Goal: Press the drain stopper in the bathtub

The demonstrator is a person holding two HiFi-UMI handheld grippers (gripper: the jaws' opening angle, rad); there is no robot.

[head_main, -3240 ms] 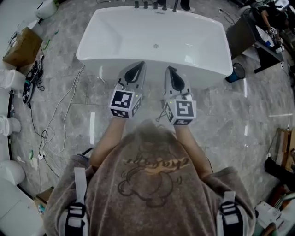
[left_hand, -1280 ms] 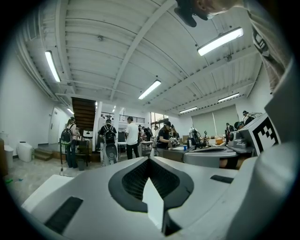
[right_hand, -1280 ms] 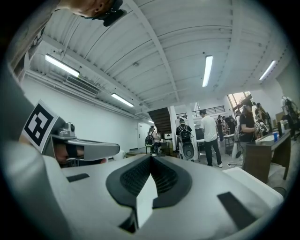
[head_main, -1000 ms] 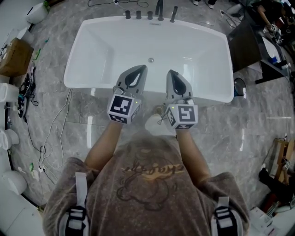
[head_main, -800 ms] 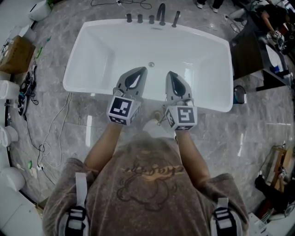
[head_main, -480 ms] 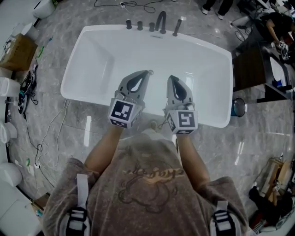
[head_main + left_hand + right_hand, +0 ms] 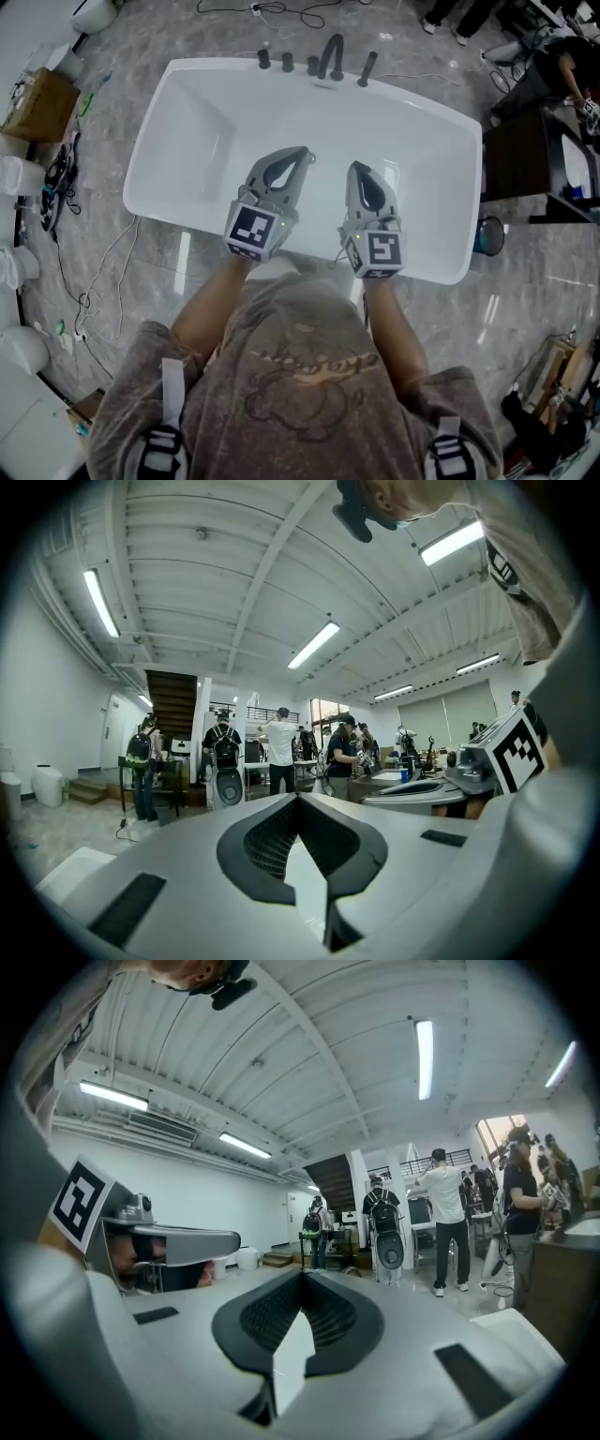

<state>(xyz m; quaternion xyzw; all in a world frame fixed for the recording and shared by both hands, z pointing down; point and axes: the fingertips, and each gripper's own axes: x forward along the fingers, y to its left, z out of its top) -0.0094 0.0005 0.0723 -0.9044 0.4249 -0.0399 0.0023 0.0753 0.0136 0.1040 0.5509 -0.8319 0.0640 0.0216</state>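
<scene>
The white bathtub (image 7: 417,192) fills the upper head view, faucet fittings (image 7: 328,56) on its far rim. The small round drain stopper (image 7: 310,157) lies on the tub floor near the middle. My left gripper (image 7: 302,153) hangs over the tub, shut and empty, its tip just left of the stopper; I cannot tell whether they touch. My right gripper (image 7: 357,168) hovers to the right of the stopper, also shut and empty. In the gripper views the left gripper (image 7: 298,799) and right gripper (image 7: 302,1275) have their jaws closed together and look out at the room, not at the stopper.
Marble floor surrounds the tub. A cardboard box (image 7: 39,94) and cables (image 7: 94,272) lie at left, white fixtures (image 7: 19,347) at the lower left. A dark table (image 7: 525,155) and a blue bin (image 7: 487,234) stand at right. Several people stand far off (image 7: 445,1213).
Both grippers have moved forward from the tub's near rim to above its inside. The left tip has come up beside the drain stopper. The jaws stayed shut.
</scene>
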